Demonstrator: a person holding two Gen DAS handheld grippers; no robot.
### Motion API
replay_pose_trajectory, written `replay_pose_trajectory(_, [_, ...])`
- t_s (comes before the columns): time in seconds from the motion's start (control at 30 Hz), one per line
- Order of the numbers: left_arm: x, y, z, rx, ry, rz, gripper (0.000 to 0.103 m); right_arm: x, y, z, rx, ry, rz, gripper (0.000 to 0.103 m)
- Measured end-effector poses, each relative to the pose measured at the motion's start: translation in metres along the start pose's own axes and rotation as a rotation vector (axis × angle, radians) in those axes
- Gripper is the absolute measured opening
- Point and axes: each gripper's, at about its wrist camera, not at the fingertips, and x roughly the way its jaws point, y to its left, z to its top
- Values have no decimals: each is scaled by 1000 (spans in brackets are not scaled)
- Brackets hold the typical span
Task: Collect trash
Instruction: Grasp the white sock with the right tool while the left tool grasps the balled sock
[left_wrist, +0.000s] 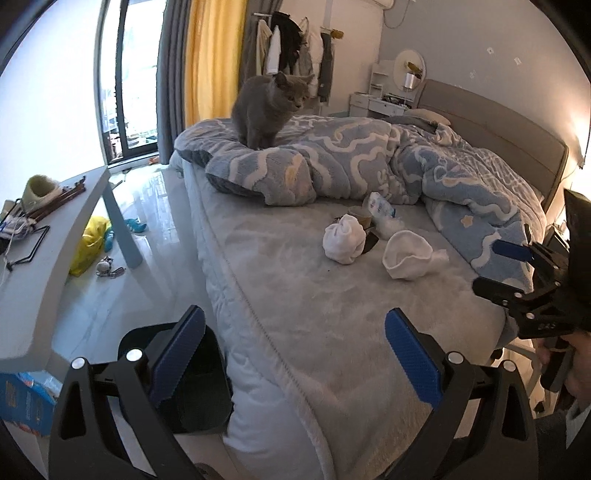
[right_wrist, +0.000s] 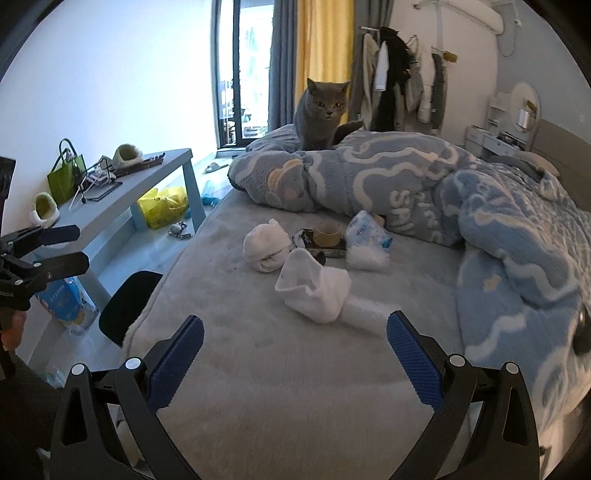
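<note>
Grey plush bed (right_wrist: 295, 387), rumpled blue quilt (right_wrist: 498, 229), grey cat (right_wrist: 321, 114), side table (right_wrist: 122, 199)

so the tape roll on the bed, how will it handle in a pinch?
The tape roll is likely light and fairly stiff: a cardboard-coloured ring. It lies flat, hole up, so rolling seems unlikely unless tipped on edge. The plush sheet may let it sink.
</note>
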Motion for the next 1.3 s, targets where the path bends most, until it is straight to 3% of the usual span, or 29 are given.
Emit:
replay_pose_trajectory(0.37, [57, -1, 23, 53, 30, -40, 94, 65, -8, 17, -77, 84, 21, 100])
replay_pose_trajectory(0.6, [85, 1, 28, 23, 68, -103, 94, 96, -6, 21, -128, 128, 15, 99])
replay_pose_trajectory(0.87, [99, 7, 33, 24, 76, -109, 94, 126, -6, 16, -211, 209, -74, 86])
replay_pose_trajectory(1.0, [106, 11, 37, -2, 79, -124, 94, 138, -11, 16, -194, 227, -68, 67])
replay_pose_trajectory(1.17, [117, 8, 40, -10, 86, -157, 94, 144, -11, 21, -192, 233, -60, 56])
replay_pose_trajectory(1.3, [128, 2, 42, 1, 89, -162, 94, 142, -15, 29, -145, 214, -5, 49])
